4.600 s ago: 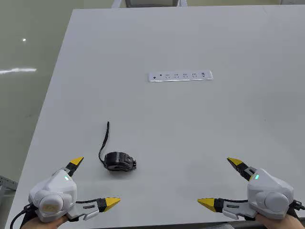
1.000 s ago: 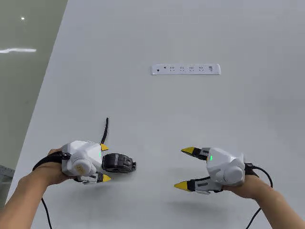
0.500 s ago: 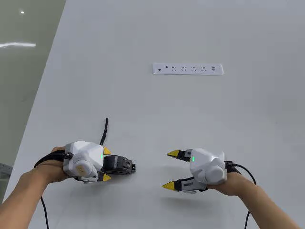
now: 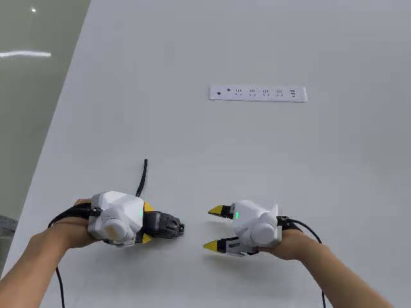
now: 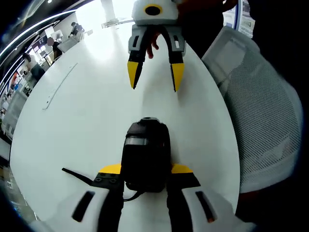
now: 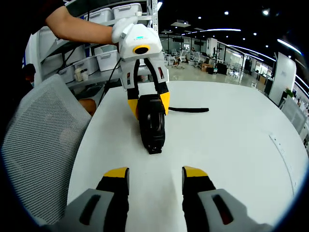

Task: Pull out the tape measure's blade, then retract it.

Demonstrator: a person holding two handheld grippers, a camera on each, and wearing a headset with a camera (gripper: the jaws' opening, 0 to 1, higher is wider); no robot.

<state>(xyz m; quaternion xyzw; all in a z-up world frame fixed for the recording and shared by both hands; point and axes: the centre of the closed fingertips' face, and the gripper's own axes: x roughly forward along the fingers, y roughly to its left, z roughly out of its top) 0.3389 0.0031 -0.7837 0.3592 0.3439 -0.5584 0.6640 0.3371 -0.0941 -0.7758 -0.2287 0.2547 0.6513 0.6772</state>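
Left gripper (image 4: 146,223) clamps the tape measure (image 4: 166,224) — its long axis points at the right gripper (image 4: 216,228), nearby, jaws spread.

One tape measure (image 4: 166,224), one black strap (image 4: 141,177) on it, two grippers, left gripper (image 4: 148,222) and right gripper (image 4: 213,228), one power strip (image 4: 257,94), one white table (image 4: 257,160), one mesh chair (image 6: 43,145)

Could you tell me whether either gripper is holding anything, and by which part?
The left gripper grips the tape measure by the sides of its case; the right gripper is open, holding nothing.
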